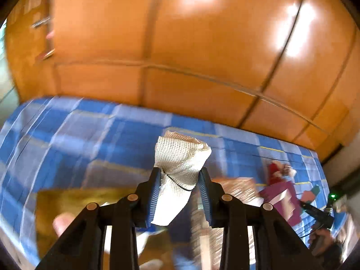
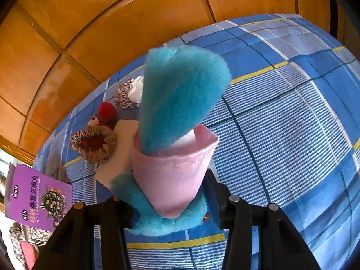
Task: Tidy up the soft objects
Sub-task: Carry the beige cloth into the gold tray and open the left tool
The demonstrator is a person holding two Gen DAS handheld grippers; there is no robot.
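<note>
Left gripper fingers are clamped on a white mesh pouch, held above the blue plaid bed. Right gripper fingers hug a fuzzy teal plush with pink fabric, partly spread.

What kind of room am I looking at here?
Probably a bedroom at home: a bed under a blue plaid sheet, glossy orange wooden wardrobe doors behind it, and scrunchies scattered on the bed.

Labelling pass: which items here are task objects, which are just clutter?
Job: white mesh pouch in left gripper; teal-and-pink plush in right gripper; brown scrunchie; red plush; grey-and-white scrunchie.
Lying about: purple box; plaid sheet.
</note>
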